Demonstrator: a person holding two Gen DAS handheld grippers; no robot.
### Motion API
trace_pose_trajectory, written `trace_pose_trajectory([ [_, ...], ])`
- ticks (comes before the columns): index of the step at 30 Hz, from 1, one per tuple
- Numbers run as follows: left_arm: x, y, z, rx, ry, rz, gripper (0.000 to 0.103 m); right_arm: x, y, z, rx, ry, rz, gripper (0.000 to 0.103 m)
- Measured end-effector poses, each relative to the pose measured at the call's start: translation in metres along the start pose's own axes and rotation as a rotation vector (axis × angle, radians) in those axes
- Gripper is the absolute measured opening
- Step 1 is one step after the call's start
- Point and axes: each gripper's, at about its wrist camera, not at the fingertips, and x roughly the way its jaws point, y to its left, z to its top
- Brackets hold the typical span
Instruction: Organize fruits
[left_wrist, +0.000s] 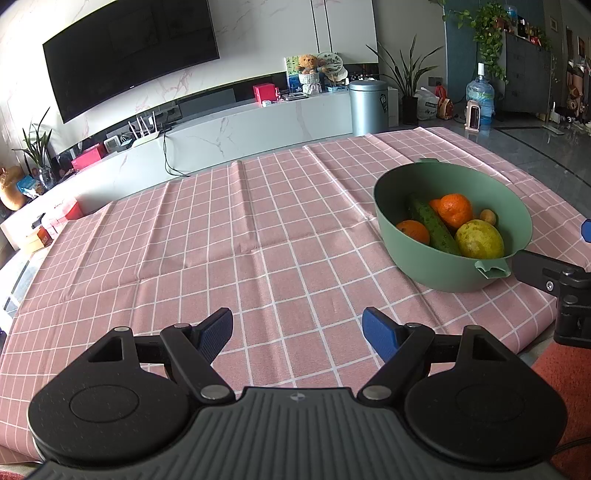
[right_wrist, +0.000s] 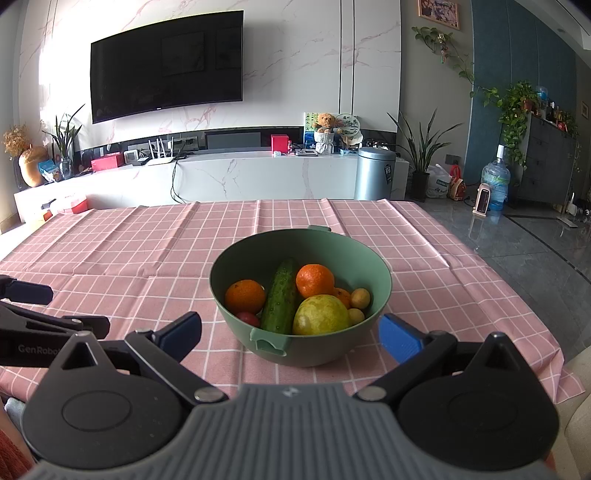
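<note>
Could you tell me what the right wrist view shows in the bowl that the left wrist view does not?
Only the right wrist view shows a small red fruit beside the cucumber, and a second small yellow fruit. Only the left wrist view shows the right gripper at the bowl. Both show oranges, cucumber, a yellow-green fruit, and the left gripper open.

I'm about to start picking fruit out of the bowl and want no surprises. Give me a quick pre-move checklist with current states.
1. Right gripper open: ok.
2. Left gripper open, empty: ok.
3. Bowl upright on the tablecloth: ok.
4. Right fingers either side of the bowl, not over the fruit: not ok for picking.
5. Cucumber leans on the oranges: not ok, may shift.
6. Place to put the fruit: cannot tell.
</note>
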Motion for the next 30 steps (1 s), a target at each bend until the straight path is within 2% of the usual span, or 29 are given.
trace_pose_trajectory([
  [30, -0.006, -0.015, 0.002, 0.056, -0.022, -0.024, 0.093, 0.0, 0.0, 0.0, 0.001, 0.0, 0.001, 0.098],
])
